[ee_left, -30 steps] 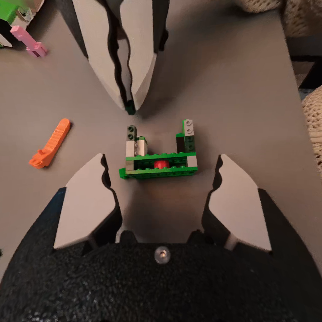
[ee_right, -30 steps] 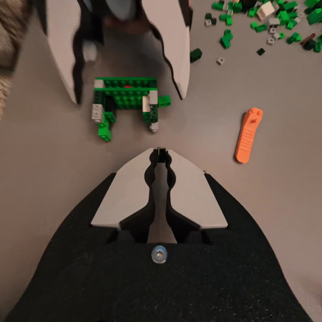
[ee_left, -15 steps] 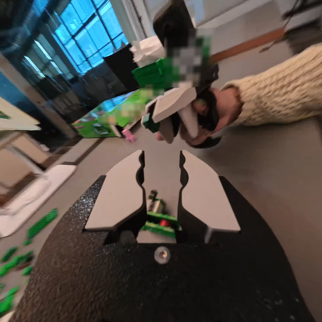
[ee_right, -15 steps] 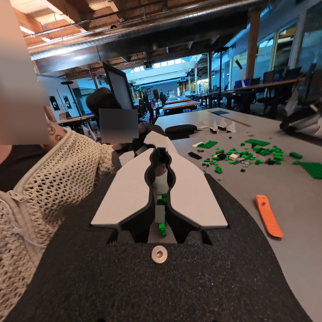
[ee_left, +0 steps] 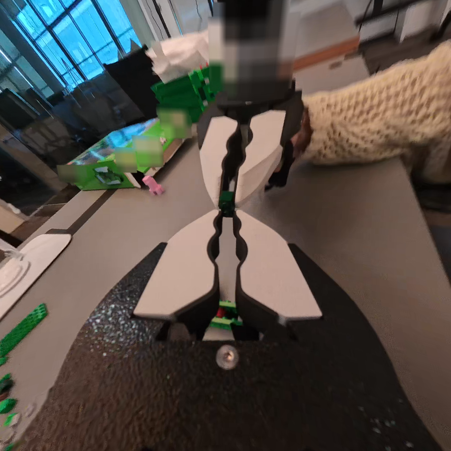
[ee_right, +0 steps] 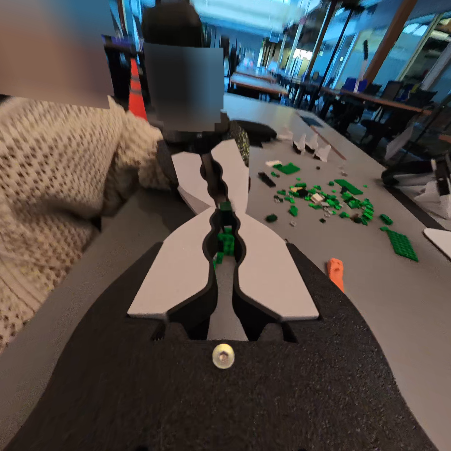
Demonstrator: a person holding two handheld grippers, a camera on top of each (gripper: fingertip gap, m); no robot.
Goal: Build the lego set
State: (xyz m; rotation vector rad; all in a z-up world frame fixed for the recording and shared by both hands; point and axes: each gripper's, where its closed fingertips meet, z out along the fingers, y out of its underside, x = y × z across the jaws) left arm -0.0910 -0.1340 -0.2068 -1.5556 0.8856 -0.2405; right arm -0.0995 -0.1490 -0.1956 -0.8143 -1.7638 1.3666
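Progress: build half made, one small brick in the air

Walls on a green base are all you have so far. The partial model (ee_right: 225, 244) lies on the grey table (ee_left: 341, 244) below both tools, and you see it only through the gaps between the fingers. It looks low and open, so I judge the set far from finished.

Your right gripper (ee_right: 225, 213) has its fingers drawn narrow and pinches a dark green brick (ee_left: 227, 203) at the very tips. Your left gripper (ee_left: 227, 216) is also narrow and meets the same brick from the opposite side. I cannot tell if it truly clamps the brick or only touches it. It seems you are passing or re-seating this brick before it goes on the model.

Much is left: a heap of loose pieces (ee_right: 324, 200) and a flat green plate (ee_right: 400, 244) wait well apart to the right, with the orange separator tool (ee_right: 336, 271) nearer.
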